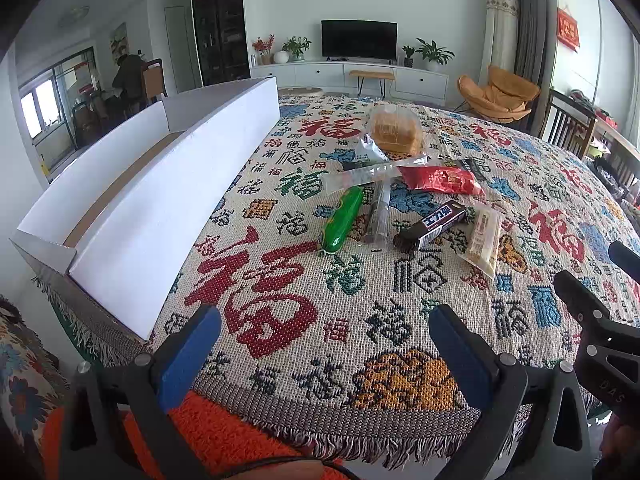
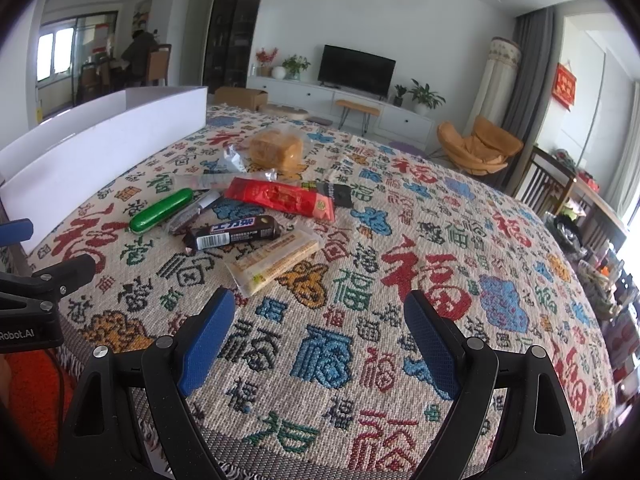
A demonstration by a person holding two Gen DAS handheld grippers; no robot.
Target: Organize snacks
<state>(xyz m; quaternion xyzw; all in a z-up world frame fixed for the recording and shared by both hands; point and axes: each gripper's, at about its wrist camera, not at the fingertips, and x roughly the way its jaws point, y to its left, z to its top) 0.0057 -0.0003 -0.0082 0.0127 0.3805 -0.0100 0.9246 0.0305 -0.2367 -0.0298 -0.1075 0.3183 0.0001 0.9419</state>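
Note:
Snacks lie in a loose pile mid-table: a green sausage-shaped pack (image 1: 342, 220) (image 2: 161, 210), a dark chocolate bar (image 1: 434, 225) (image 2: 236, 233), a cream biscuit pack (image 1: 483, 240) (image 2: 276, 262), a red packet (image 1: 440, 179) (image 2: 280, 197), a clear thin pack (image 1: 366, 176) and bagged bread (image 1: 396, 130) (image 2: 277, 150). A long white open box (image 1: 172, 200) (image 2: 100, 140) stands at the left. My left gripper (image 1: 324, 352) is open near the front edge, holding nothing. My right gripper (image 2: 320, 340) is open too, just short of the biscuit pack.
A woven patterned cloth (image 1: 280, 312) (image 2: 440, 280) covers the table, its fringe hanging over the front edge. An orange fuzzy fabric (image 1: 224, 436) lies below the left gripper. Chairs (image 2: 544, 184) stand at the far right. A person (image 1: 128, 76) sits far back left.

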